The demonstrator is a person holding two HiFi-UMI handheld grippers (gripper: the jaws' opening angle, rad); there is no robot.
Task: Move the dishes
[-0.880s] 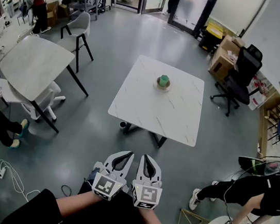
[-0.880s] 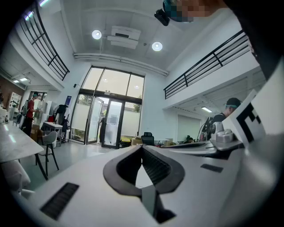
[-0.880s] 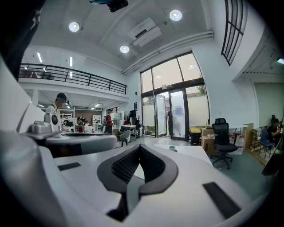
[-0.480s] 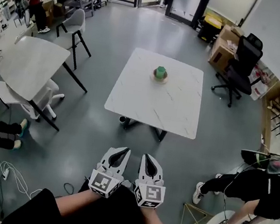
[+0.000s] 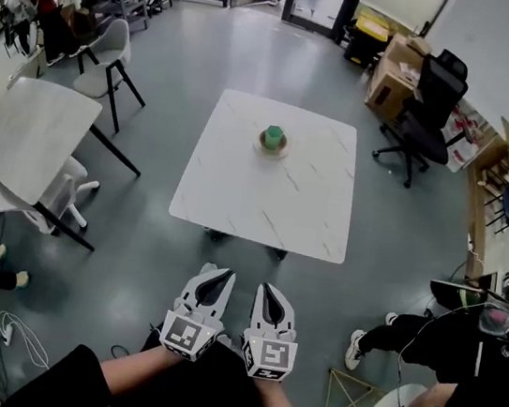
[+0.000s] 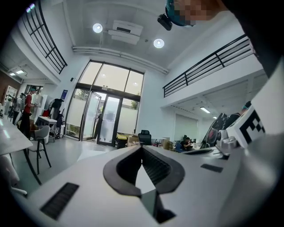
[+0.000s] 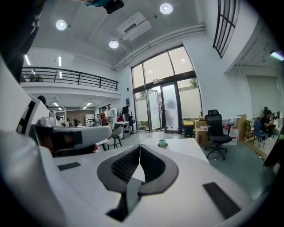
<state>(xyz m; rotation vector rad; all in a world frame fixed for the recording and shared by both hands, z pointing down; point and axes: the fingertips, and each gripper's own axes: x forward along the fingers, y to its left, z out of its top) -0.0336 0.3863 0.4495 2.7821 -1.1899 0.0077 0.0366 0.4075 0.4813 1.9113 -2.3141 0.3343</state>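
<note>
While the person stood on the grey floor (image 5: pixel 137 228) short of the white table (image 5: pixel 273 205), both tools were carried low and close to the body, side by side, pointing towards the table.

Left gripper (image 5: pixel 213 275): jaws fully together, ribbed pads meeting at the tips, nothing between them (confirmed in the left gripper view).
Right gripper (image 5: pixel 270 287): same state, pads pressed tip to tip, empty; it pointed slightly downward.

Judgement: this looked like a neutral carrying posture. With the jaws closed and the hands together, nothing was being worked on, and the task proper had not yet begun.

Dishes: a green cup (image 5: pixel 272 135) stood upright on a pale saucer (image 5: pixel 270 149), on the far half of the table and roughly central across its width. The stacking suggested that the pair was set out as one target. Whether the cup held anything could not be told at this distance; it was too small in every view.

Relation to the tools: the cup and saucer lay well apart from both grippers, straight ahead, with the near table edge and a strip of bare floor between. In the right gripper view the cup sat just above and to the right of the closed jaw tips, so that gripper was aimed almost at it.
</note>
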